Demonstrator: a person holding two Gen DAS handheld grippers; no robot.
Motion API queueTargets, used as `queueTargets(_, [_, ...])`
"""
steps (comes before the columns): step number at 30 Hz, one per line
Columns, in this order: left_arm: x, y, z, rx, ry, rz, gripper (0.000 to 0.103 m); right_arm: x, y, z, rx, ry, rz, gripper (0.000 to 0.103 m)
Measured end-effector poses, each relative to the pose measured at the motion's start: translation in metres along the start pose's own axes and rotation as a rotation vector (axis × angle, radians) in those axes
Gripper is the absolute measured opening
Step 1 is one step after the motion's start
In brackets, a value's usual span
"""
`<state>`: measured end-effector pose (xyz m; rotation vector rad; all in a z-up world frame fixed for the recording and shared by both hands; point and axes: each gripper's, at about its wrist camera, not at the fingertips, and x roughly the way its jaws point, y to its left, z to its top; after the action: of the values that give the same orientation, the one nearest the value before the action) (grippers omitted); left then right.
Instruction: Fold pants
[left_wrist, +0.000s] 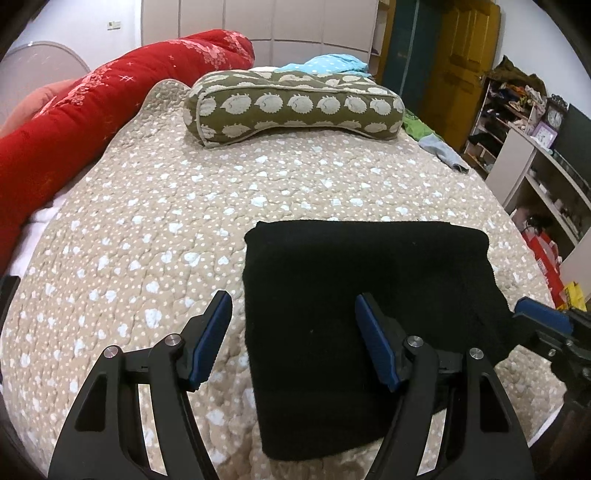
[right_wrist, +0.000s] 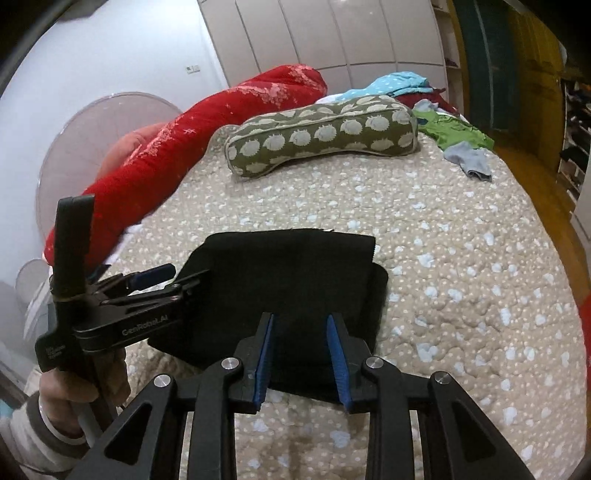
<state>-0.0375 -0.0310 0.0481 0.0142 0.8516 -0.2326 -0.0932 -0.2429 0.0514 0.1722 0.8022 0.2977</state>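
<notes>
Nearest me, L hand-held gripper hung wide open over the folded black pants, gripping nothing. R hand-held gripper stood part open w/ nothing between its pads, above the pants' near edge. Pants lay flat on the bed quilt. Beyond: hedgehog pillow, red bolster.

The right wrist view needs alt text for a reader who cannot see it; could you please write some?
Black pants lie folded into a compact rectangle on a beige quilted bedspread, with the open right gripper above their near edge, holding nothing. The left gripper, in a hand, sits at the left; a hedgehog-print pillow lies beyond.
</notes>
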Motion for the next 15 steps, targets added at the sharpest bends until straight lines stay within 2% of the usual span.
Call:
queueTargets(6, [-0.006,-0.002,-0.007,-0.007,0.000,-0.001,0.069,0.019,0.001,-0.009,-0.022,0.048,-0.024,0.032])
queueTargets(15, [-0.013,-0.005,-0.014,0.000,-0.017,0.010,0.069,-0.001,-0.003,-0.006,0.033,-0.018,0.004,0.034])
